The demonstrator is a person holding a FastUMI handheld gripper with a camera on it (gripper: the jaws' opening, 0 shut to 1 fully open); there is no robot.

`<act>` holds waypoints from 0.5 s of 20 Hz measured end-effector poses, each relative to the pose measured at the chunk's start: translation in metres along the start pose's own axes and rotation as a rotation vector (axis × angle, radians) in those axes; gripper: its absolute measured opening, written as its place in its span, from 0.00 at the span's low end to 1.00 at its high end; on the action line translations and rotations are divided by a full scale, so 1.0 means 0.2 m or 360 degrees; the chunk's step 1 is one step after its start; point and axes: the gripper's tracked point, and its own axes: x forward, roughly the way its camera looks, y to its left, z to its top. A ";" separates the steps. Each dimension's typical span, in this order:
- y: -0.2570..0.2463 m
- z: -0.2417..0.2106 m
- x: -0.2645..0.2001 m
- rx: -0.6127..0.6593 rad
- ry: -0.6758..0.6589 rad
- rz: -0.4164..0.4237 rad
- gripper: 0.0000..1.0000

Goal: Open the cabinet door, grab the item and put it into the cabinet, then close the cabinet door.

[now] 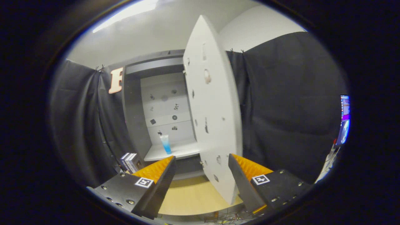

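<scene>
The grey cabinet (132, 103) stands ahead with its white door (214, 106) swung wide open toward me, edge-on just ahead of the right finger. On the cabinet's white shelf (178, 151) a small tube, blue below and clear above (165, 144), stands upright near the front left. My gripper (201, 162) is open, with nothing between its fingers; the door's lower edge hangs between the fingers and a little beyond them, touching neither.
A light wooden tabletop (193, 197) lies below the fingers. A few books (128, 161) lean at the cabinet's lower left. Black cloth walls close both sides. A lit monitor (343, 120) stands far right, with cables at the table's front edge.
</scene>
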 end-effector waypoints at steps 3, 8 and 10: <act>-0.29 0.03 0.03 0.0004 -0.0010 -0.0094 0.99; -0.53 0.04 0.23 -0.0048 0.0032 -0.0044 0.99; -0.51 0.05 0.32 -0.0050 0.0049 0.0046 0.99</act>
